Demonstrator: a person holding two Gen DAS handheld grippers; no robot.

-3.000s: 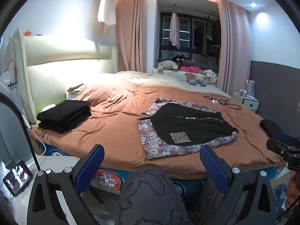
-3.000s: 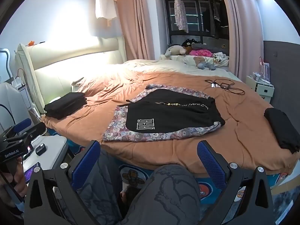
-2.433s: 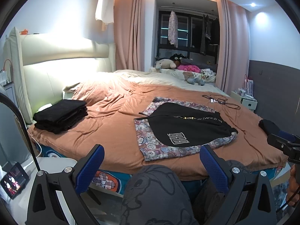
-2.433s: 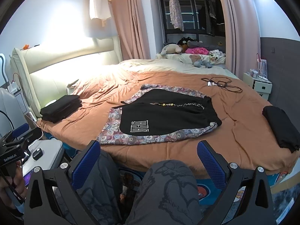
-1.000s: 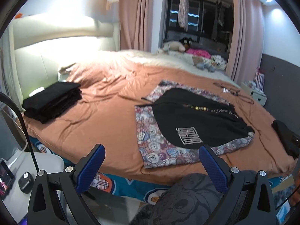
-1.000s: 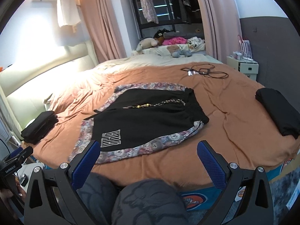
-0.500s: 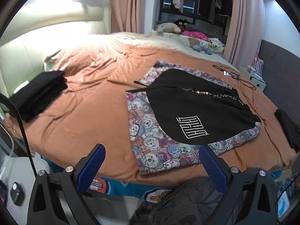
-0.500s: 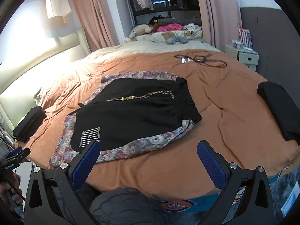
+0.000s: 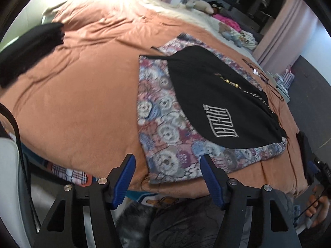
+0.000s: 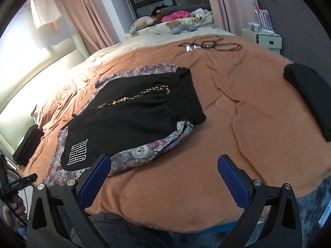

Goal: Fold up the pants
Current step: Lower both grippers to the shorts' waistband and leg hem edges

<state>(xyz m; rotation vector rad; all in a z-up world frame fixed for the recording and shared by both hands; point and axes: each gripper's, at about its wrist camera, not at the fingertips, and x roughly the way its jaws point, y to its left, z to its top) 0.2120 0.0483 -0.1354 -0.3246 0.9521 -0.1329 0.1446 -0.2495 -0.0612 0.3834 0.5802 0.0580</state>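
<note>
The black pants (image 9: 223,103) lie flat on a bear-print cloth (image 9: 165,132) spread over the bed (image 9: 78,91), and the pants serve as the landmark here. The left gripper (image 9: 166,172) hovers short of the cloth's near corner, its fingers (image 9: 125,177) spread apart and holding nothing. The right gripper (image 10: 163,177) hangs over the bed's edge on the waistband side of the pants, fingers (image 10: 232,178) likewise wide and empty. The cloth's middle is hidden under the pants. A black stack (image 9: 29,47) left of the pants is blurred and cut by the lens rim; another black stack (image 10: 310,97) to their right is also cropped. Beyond the pants, cables (image 10: 209,45) tangle, too small to identify.
</note>
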